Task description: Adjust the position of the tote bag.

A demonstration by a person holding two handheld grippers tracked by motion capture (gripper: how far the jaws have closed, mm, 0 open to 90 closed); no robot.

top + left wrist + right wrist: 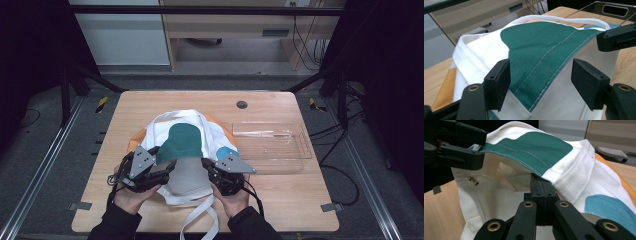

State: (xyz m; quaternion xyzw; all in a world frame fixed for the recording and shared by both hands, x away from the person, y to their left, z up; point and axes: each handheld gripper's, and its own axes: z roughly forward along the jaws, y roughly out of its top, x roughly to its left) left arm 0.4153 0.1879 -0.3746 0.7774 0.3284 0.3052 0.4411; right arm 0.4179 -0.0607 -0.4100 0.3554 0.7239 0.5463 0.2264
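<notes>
Pale wood laminate forms the rounded rectangular table [150,210], the largest surface in the scene. At its centre lies the white canvas tote bag with green, orange and blue patches [187,137], mouth turned toward the near edge. A clear rigid plastic tray [272,142] sits just right of the bag. Canvas of this weave is judged light, soft and pliable: it will fold and sag when lifted, so it needs support at two points. Its coarse texture should resist slipping. The stitched hem of the mouth is the firmest place to hold, being double-layered. White webbing handles [202,220] trail over the near edge and may snag.

The right gripper [541,186] is clamped on the hem at the right of the mouth. The left gripper [540,81] stands wide, its jaws astride the green hem panel without pressing it. A small metal zipper pull [473,180] hangs inside the bag.
</notes>
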